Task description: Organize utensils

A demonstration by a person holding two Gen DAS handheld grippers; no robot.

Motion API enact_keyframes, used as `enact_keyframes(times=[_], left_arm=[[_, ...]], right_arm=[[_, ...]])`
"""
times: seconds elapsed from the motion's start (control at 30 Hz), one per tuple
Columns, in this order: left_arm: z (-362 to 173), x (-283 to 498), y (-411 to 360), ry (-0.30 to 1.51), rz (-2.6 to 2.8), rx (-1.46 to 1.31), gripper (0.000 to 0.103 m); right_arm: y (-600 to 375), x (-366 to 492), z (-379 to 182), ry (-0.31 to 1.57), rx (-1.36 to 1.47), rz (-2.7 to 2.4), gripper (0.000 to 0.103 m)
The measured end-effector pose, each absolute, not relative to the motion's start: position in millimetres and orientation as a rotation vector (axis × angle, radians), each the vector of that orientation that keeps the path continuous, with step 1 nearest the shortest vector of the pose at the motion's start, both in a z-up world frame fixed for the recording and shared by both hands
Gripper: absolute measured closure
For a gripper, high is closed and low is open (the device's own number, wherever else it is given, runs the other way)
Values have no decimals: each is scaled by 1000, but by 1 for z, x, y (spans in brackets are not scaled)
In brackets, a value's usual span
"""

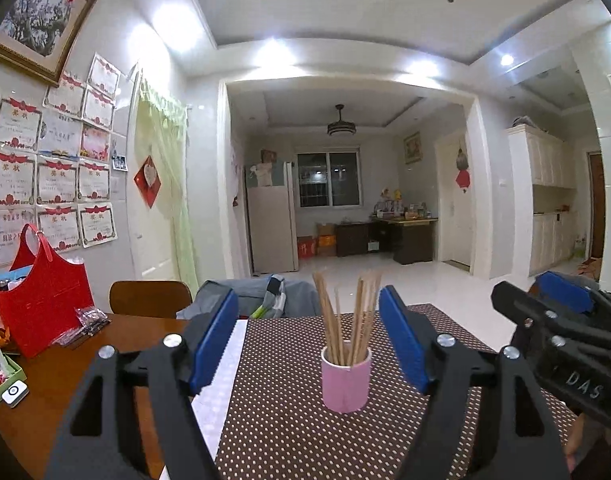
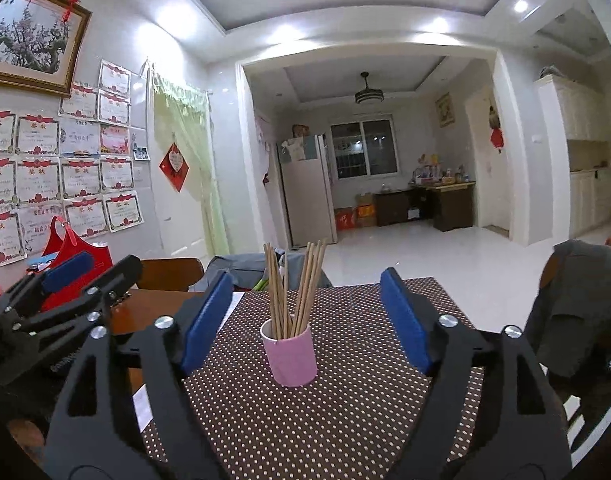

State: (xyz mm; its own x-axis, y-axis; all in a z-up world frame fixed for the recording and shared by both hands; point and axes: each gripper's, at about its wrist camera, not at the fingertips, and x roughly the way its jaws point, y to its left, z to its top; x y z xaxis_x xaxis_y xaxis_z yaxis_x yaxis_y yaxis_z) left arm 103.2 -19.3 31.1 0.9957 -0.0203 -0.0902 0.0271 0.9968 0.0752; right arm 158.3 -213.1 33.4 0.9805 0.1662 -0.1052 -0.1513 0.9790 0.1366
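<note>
A pink cup (image 1: 345, 380) (image 2: 293, 360) stands upright on a brown dotted placemat (image 1: 285, 432) (image 2: 345, 408). Several wooden chopsticks (image 1: 347, 312) (image 2: 293, 288) stand in it, fanned out. My left gripper (image 1: 307, 300) is open just short of the cup, which shows between its blue pads without touching them. My right gripper (image 2: 307, 280) is also open, with nothing in it, and the cup sits a little left of its middle. Each gripper shows at the edge of the other's view: the right one (image 1: 545, 304) and the left one (image 2: 77, 276).
A red bag (image 1: 41, 300), plastic packets (image 1: 85, 324) and small boxes (image 1: 1, 376) sit on the wooden table (image 1: 65, 380) at the left. A white paper strip (image 1: 221, 368) borders the mat. A wooden chair (image 1: 149, 298) stands behind; a grey garment (image 2: 577, 300) hangs at the right.
</note>
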Motion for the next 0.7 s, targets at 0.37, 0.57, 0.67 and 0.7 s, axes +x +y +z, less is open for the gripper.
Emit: enact_keyframes(times=[0.37,0.57,0.67,0.7], left_arm=[[38,48,-22,48,-24,86,31],[35,30,-18,42,-35,52,31],[34,28,-18,37,-32,49,31],[34,26,-18,33,-30,48,31]], right_arm=[[-204,98,39,36,73,117,19],[-202,83,40,28,71,122,18],[-200,81,39,22,60,115,18],[-199,80,39,20,60,114,18]])
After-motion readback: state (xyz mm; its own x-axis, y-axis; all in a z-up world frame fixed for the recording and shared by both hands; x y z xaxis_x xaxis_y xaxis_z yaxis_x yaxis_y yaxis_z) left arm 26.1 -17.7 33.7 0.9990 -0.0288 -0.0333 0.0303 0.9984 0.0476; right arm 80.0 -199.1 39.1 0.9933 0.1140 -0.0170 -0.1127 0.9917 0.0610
